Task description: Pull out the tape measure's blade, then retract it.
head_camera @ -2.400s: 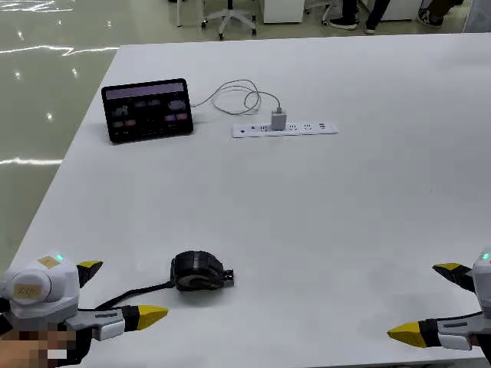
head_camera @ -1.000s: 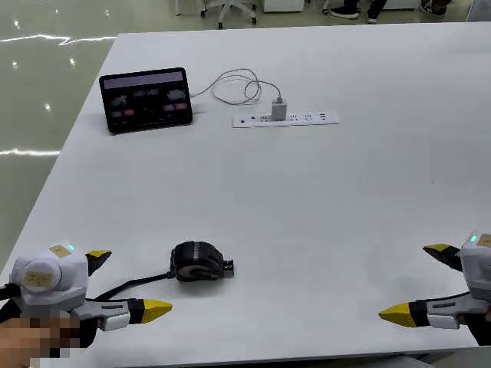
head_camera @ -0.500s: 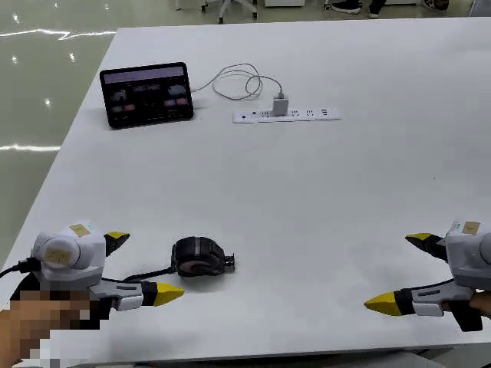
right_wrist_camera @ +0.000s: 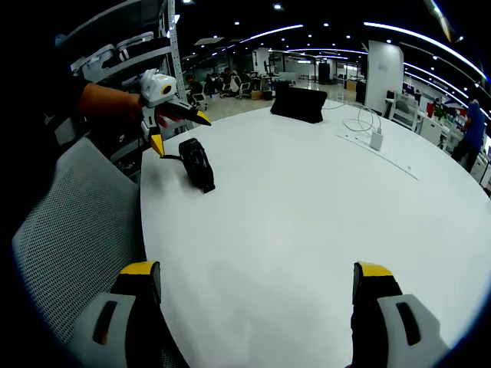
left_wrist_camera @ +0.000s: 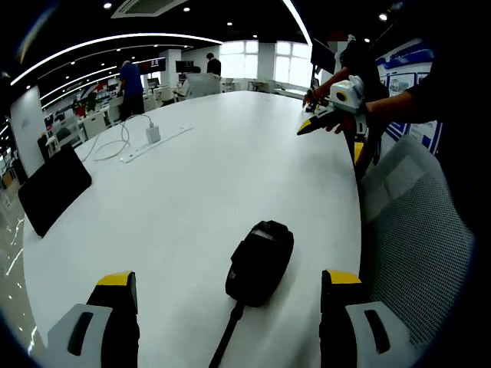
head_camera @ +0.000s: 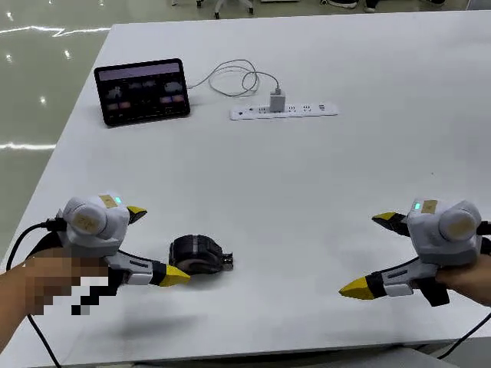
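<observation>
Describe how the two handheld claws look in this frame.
The left claw and right claw match: rounded white housings with a tan sticker and a green light, black jaws tipped yellow. A black cable leaves the left one.

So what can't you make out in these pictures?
Black rounded tape measure: blade tab too small in head view; strap end cut off at the left gripper view's bottom edge.
Dark tablet: screen icons blurred, head view.
White power strip: socket details too small, head view.
</observation>
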Tool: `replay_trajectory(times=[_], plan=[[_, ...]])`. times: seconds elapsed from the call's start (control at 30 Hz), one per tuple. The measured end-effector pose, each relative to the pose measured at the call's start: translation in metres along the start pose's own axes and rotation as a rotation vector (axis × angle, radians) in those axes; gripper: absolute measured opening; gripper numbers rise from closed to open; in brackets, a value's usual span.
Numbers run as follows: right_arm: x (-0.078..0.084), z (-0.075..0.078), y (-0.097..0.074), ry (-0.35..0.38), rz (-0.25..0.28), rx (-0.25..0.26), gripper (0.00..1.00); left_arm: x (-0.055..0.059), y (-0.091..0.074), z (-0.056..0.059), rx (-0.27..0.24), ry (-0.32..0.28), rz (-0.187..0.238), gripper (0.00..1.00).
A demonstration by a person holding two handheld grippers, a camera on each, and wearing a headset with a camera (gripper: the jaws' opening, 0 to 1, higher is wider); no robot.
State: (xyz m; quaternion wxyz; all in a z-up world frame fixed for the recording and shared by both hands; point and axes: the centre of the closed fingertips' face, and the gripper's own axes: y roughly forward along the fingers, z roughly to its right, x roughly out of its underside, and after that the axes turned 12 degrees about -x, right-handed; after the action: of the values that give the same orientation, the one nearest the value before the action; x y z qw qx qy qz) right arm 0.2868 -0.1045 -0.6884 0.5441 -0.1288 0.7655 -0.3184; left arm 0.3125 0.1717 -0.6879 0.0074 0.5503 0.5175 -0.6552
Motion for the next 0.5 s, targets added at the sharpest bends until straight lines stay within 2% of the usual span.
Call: replay_trajectory(times=[0.07, 0.17, 0.2, 0.33, 0.43, 0.5], plan=[[-0.004, 0.001, 0.004, -0.012, -0.004, -0.011, 1.00, -0.004, 0.003, 0.002, 0.021, 0.016, -0.005, 0.95], [-0.007, 0.005, 0.011, -0.032, -0.019, -0.033, 1.00, -0.005, 0.009, 0.006, 0.054, 0.080, -0.030, 0.93], [-0.014, 0.006, 0.014, 0.000, 0.014, -0.053, 1.00, -0.005, 0.010, 0.010, 0.080, 0.113, -0.042, 0.91], [-0.022, 0.005, 0.021, -0.028, -0.003, -0.064, 0.99, -0.009, 0.017, 0.016, 0.113, 0.176, -0.054, 0.83], [-0.030, 0.004, 0.029, -0.030, 0.005, -0.088, 0.99, -0.011, 0.021, 0.025, 0.159, 0.206, -0.069, 0.78], [-0.033, 0.004, 0.033, -0.039, 0.004, -0.099, 0.98, -0.009, 0.023, 0.028, 0.179, 0.235, -0.082, 0.73]])
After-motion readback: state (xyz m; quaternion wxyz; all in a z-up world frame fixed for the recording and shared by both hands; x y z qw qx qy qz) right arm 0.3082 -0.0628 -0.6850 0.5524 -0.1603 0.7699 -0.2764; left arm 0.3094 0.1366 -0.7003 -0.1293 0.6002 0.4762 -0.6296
